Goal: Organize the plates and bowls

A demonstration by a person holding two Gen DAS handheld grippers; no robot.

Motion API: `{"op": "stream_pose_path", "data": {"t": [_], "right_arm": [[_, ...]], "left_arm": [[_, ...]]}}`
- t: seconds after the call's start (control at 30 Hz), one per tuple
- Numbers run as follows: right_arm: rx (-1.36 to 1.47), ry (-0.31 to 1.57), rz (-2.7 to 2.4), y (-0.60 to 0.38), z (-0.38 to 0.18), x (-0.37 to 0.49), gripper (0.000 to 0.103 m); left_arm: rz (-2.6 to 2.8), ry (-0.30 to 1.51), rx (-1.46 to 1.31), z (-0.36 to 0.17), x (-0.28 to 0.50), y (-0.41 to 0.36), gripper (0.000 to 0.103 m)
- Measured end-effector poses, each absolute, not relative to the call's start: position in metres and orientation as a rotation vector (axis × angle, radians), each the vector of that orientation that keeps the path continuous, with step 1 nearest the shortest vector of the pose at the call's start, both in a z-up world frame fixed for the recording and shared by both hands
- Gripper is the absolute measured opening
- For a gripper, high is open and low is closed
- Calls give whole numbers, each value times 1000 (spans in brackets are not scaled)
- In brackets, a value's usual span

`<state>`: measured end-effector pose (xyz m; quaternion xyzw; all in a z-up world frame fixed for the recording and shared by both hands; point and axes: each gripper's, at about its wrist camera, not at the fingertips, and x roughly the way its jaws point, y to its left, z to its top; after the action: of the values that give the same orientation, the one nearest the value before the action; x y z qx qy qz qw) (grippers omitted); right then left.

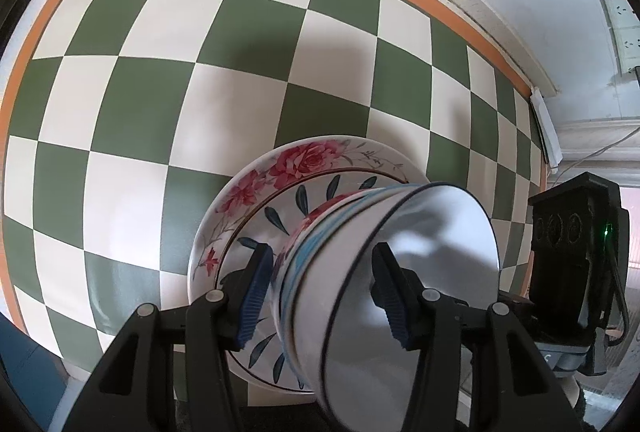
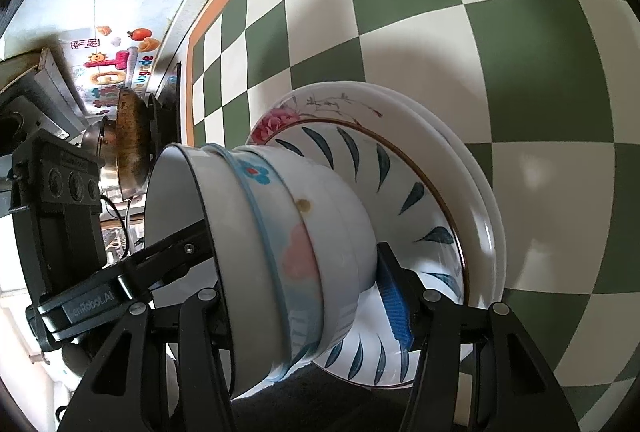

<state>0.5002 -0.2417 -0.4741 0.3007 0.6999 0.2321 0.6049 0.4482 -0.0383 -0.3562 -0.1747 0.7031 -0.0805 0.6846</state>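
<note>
A stack of nested bowls [image 1: 340, 264] [image 2: 304, 232], white with blue and pink flower prints, rests in a leaf-patterned dish [image 1: 296, 199] [image 2: 400, 175]. Under the dish lie a rose-patterned plate [image 1: 248, 187] [image 2: 304, 103] and a plain white plate [image 2: 480, 191]. My left gripper [image 1: 320, 248] is shut on the stack's wall, one pad outside and the other inside the top bowl; its finger [image 2: 176, 244] reaches over the rim. My right gripper [image 2: 318, 252] clamps the opposite wall. Its blue outer pad [image 2: 394, 308] shows, and its inner finger is hidden in the bowl.
The plates sit on a green-and-white checked tablecloth [image 1: 160, 71] [image 2: 520, 31] with an orange border. A wall with sockets [image 1: 624, 31] runs behind it. A worn pan [image 2: 130, 143] and colourful wall stickers [image 2: 116, 63] lie beyond the table's end. The right gripper's body [image 1: 576, 232] stands close by.
</note>
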Motion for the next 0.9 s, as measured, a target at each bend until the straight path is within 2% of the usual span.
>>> {"op": "stream_pose_path", "data": {"t": [0.33, 0.7, 0.77, 0.83, 0.9], "right_arm": [[555, 1561, 502, -246, -441, 495, 58], [335, 1378, 308, -242, -345, 450, 60], [311, 1348, 253, -240, -330, 437, 65], [294, 1305, 208, -235, -314, 421, 70], [279, 1266, 182, -229, -298, 407, 80]], "left_arm": [[-166, 1507, -250, -327, 438, -48, 48], [-189, 1341, -63, -264, 397, -35, 50], [-196, 1317, -44, -254, 389, -32, 57], [-208, 1277, -25, -241, 379, -28, 81], [-192, 1221, 13, -226, 369, -24, 88]]}}
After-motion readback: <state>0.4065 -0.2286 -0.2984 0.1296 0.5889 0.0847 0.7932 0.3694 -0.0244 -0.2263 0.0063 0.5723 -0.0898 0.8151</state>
